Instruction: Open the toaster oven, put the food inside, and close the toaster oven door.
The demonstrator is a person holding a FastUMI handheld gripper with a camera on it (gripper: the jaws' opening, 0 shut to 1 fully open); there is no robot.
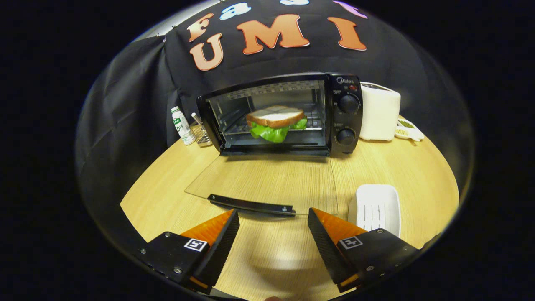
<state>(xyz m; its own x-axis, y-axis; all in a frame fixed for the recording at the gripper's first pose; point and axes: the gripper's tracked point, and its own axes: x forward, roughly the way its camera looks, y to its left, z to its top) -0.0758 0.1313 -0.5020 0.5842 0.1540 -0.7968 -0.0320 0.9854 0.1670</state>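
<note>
The hand-held gripper [273, 217] hovers level above the wooden table [418, 167], fingers spread, empty. At twelve o'clock, the white-bread lettuce sandwich [276, 121] sits inside the black toaster oven [347, 113], its glass door [267, 179] lying flat open.

— Where's the sandwich [276, 121] now?
— On the rack inside the toaster oven [284, 115], lettuce hanging off the front. The glass door [267, 179] lies flat down on the table [418, 163].
— And the tool [273, 217]?
— Spread wide, holding nothing, its fingers [217, 234] just short of the door handle [250, 205]. A white dish [376, 207] sits beside the right finger.
</note>
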